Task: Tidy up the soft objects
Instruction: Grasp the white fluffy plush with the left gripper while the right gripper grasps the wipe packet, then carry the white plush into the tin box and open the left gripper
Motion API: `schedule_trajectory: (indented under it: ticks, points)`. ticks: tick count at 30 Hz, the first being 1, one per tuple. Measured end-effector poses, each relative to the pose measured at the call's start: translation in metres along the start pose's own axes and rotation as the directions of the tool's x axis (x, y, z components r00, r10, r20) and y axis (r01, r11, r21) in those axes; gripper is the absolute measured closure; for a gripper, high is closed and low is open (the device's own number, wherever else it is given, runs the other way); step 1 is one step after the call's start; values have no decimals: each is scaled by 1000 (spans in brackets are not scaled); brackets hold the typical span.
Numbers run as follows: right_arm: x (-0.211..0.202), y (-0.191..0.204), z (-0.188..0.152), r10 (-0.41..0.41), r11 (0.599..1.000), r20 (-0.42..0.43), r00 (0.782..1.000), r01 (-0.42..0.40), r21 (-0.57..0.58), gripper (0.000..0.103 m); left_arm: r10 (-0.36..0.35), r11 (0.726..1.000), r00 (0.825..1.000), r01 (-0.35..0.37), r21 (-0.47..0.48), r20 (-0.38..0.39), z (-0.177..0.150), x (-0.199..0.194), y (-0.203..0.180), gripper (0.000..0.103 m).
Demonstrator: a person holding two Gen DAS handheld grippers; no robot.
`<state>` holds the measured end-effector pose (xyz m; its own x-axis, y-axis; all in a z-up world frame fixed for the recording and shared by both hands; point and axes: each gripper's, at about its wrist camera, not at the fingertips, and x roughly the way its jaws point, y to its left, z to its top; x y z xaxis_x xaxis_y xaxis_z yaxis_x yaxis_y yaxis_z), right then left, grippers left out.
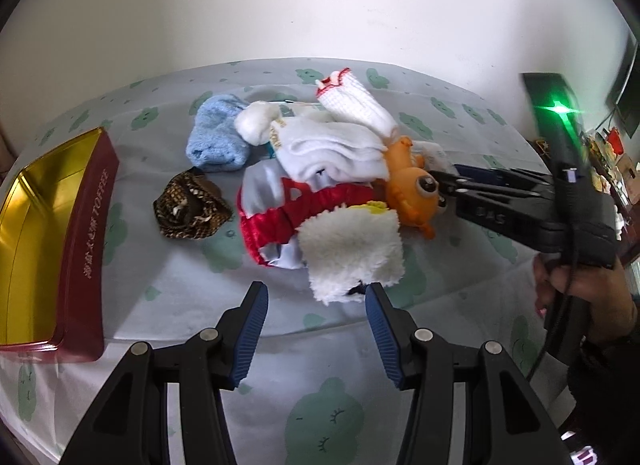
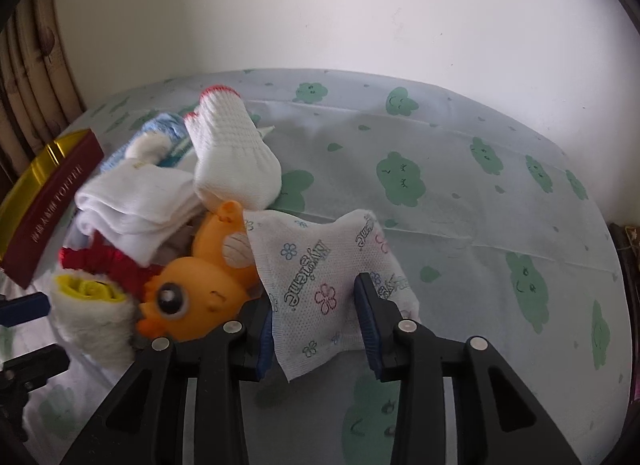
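Right gripper: the right gripper (image 2: 316,323) has its jaws spread apart around the white tissue packet (image 2: 320,265), one blue pad on each side; I can't tell whether either pad is pressing it yet.
Left gripper: the left gripper (image 1: 316,329) hangs open over the tablecloth (image 1: 180,297), just short of the fluffy white cloth (image 1: 352,249), holding nothing.
Where the packet lies: at the near right edge of the heap, its upper left corner draped over the orange plush toy (image 2: 200,285), the rest on the cloth-covered table.
Packet's long axis: it seems to run from the far end towards the wrist camera, a little skewed; the printed lettering runs slantwise and reads upside down from here, so its top probably faces away.
Rest of the heap: a white knit glove with red cuff (image 2: 232,153), folded white socks (image 2: 136,209), a blue fluffy sock (image 1: 218,137), a red velvet piece (image 1: 312,209) and a brown patterned scrunchie (image 1: 190,205), all bunched closely.
Destination, likely: the gold-lined toffee tin (image 1: 80,245), open at the left, well apart from the packet.
Risk, snagging: closing here may catch the toy's ear too and drag it along.
Risk, slipping: the packet looks limp and smooth, so a shallow pinch could let it sag out.
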<state>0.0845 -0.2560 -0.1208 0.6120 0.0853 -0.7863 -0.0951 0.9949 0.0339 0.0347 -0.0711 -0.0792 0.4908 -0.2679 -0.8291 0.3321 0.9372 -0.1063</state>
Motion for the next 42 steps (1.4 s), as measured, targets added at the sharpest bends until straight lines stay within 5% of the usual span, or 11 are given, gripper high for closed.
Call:
schedule_trajectory:
  ticks: [8, 22, 25, 42]
  points:
    - [4, -4, -2, -47, 999, 49, 998, 47, -8, 91, -38, 999, 999, 38, 25, -9, 7, 13, -13, 51]
    - [5, -13, -3, 0, 999, 51, 999, -1, 32, 91, -53, 998, 997, 54, 19, -51, 33, 50, -25, 51]
    - [5, -13, -3, 2, 999, 51, 999, -4, 35, 91, -84, 996, 995, 84, 0, -54, 33, 49, -25, 65]
    - [5, -12, -2, -1, 1000, 50, 999, 0, 31, 91, -48, 998, 997, 45, 43, 58, 30, -20, -12, 71]
